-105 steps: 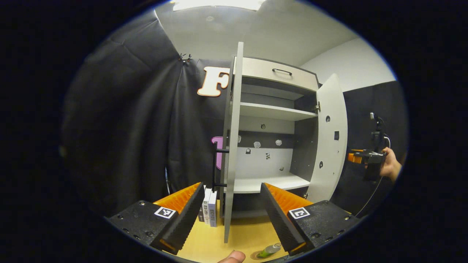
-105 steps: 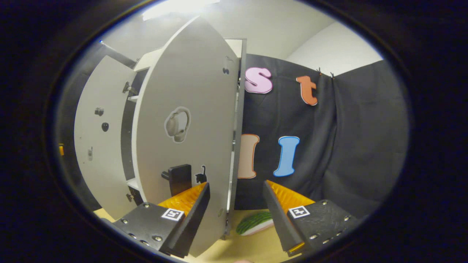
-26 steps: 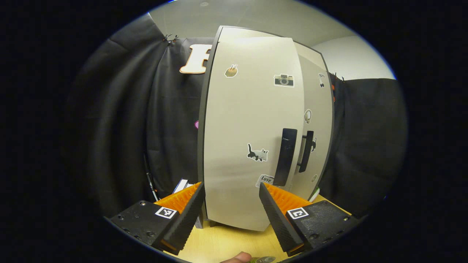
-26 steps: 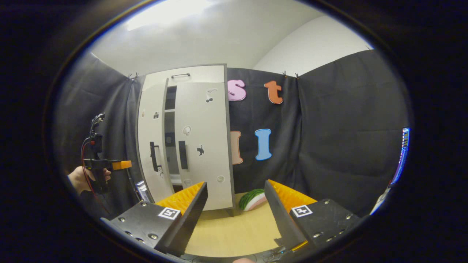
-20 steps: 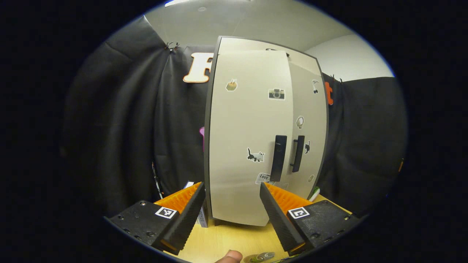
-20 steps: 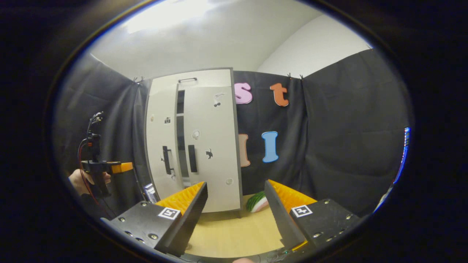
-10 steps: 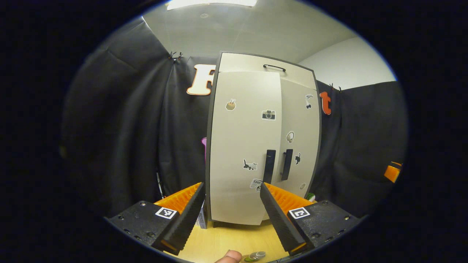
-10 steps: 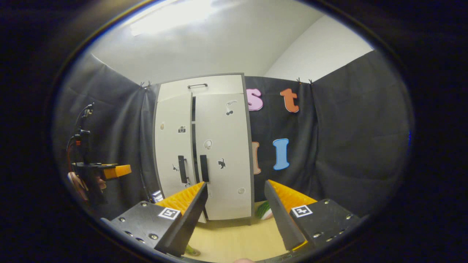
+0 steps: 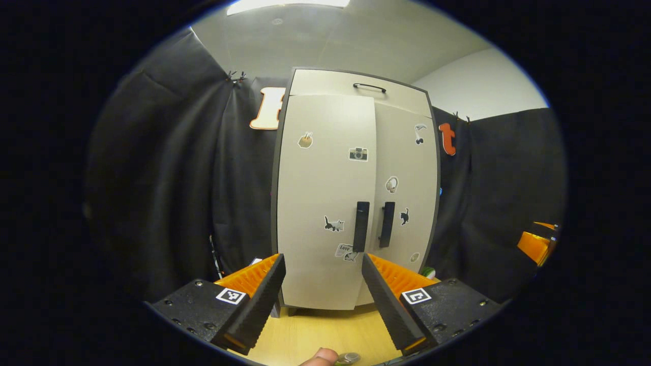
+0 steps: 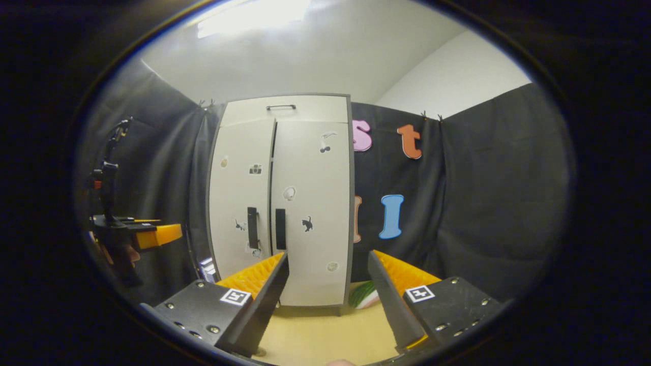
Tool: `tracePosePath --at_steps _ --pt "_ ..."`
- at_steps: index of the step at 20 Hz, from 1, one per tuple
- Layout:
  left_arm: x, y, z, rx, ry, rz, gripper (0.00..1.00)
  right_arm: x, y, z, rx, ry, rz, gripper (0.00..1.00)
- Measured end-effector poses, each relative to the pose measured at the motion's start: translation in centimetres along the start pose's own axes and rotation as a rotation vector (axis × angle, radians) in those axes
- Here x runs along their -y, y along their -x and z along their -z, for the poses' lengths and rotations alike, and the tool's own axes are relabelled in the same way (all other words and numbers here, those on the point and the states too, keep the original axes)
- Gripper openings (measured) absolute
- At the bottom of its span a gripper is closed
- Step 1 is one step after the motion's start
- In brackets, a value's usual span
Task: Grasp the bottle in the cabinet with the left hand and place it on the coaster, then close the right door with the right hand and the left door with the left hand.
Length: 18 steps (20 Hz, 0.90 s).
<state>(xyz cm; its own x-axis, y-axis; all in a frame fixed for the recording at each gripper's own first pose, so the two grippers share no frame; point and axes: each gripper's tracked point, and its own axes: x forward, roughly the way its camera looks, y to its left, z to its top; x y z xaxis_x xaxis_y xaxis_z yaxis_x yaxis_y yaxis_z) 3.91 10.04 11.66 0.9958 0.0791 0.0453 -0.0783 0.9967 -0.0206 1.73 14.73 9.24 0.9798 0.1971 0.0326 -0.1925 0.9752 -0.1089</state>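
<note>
In the left gripper view, the left gripper is hovering over the wooden bench with its fingers standing apart and nothing between them, pointing straight at the cabinet. Both cabinet doors are lying flush: the left door and the right door are meeting at the middle, with their two dark handles standing side by side. Small stickers are dotting both door fronts, and a drawer front with a thin handle is sitting above the doors. At the very bottom edge of this view, the cap of the bottle is peeking in beside a fingertip of the person; the coaster under it is too cut off to make out. At the far right edge, part of the right gripper is showing. In the right gripper view, the right gripper is also hanging above the bench, fingers spread wide and holding nothing, facing the closed cabinet from a little to its right. A green-striped, watermelon-like object is lying on the bench just beside the cabinet's right bottom corner. At the left of this view, the left gripper is being held up in a hand, well apart from the cabinet.
</note>
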Motion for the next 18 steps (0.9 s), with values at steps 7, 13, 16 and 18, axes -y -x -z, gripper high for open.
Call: tracePosePath --at_steps 7,13,16,18 --pt "0.7 0.7 1.1 -0.004 -0.029 0.036 0.96 -0.4 1.5 0.5 -0.021 -0.020 0.012 0.95" --pt "0.4 1.3 1.0 0.000 -0.048 0.037 0.95 0.5 3.0 -0.3 -0.023 -0.057 0.026 0.92" --pt "0.6 1.8 0.7 0.002 -0.052 0.051 0.96 1.1 3.8 0.1 -0.032 -0.048 0.046 0.95" --pt "0.9 2.0 0.7 -0.001 -0.058 0.057 0.95 1.5 4.6 0.1 -0.028 -0.036 0.057 0.95"
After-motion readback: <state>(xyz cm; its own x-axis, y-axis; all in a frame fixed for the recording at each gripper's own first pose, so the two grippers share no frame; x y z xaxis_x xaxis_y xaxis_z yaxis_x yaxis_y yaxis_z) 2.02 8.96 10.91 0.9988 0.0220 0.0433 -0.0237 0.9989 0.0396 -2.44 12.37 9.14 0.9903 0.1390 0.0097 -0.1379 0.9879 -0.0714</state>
